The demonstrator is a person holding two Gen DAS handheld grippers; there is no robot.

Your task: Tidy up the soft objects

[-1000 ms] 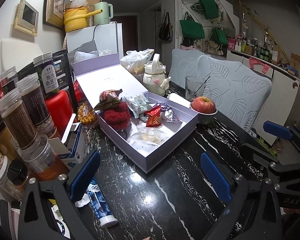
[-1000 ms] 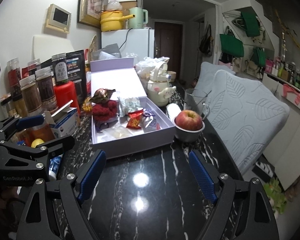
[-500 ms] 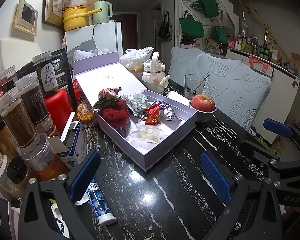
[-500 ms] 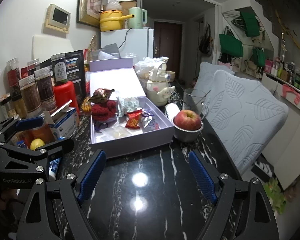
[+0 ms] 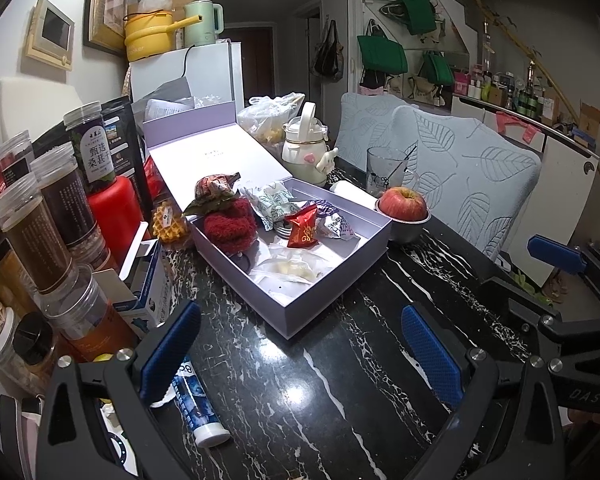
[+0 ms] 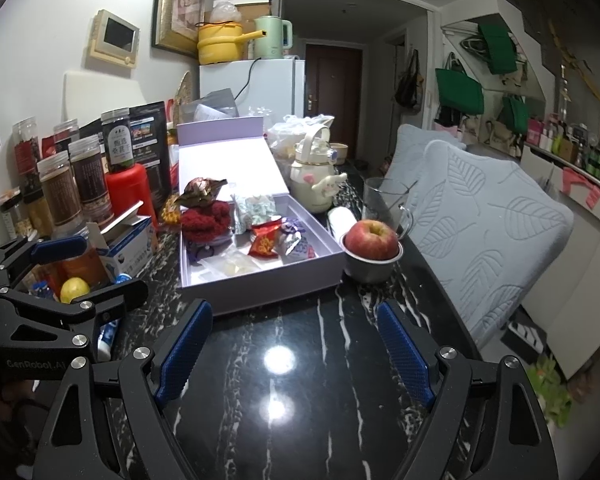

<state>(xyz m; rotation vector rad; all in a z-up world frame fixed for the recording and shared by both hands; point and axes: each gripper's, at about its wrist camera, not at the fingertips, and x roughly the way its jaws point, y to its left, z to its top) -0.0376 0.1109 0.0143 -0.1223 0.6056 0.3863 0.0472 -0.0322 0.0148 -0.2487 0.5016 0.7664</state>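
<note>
An open lilac box [image 5: 300, 312] [image 6: 268, 292] sits on the black marble table, its lid folded back. Inside lie a red knitted bundle [image 5: 230, 226] [image 6: 206, 220] with a patterned wrap on top, a red sachet [image 5: 303, 230] [image 6: 265, 242], foil and green-white packets [image 5: 270, 200], and clear bags [image 5: 292, 268]. My left gripper [image 5: 300, 354] hovers open over the table short of the box, nothing between its blue pads [image 5: 170, 354]. My right gripper [image 6: 294, 356] is open too, likewise short of the box. Each gripper shows at the edge of the other's view.
Jars [image 5: 40, 236], a red canister [image 5: 114, 212] and a small carton [image 5: 148, 280] crowd the left side. A toothpaste tube [image 5: 196, 404] lies near my left fingers. An apple in a metal bowl [image 6: 372, 240], a glass, a teapot [image 6: 316, 180] and cushioned chairs [image 6: 492, 232] stand right.
</note>
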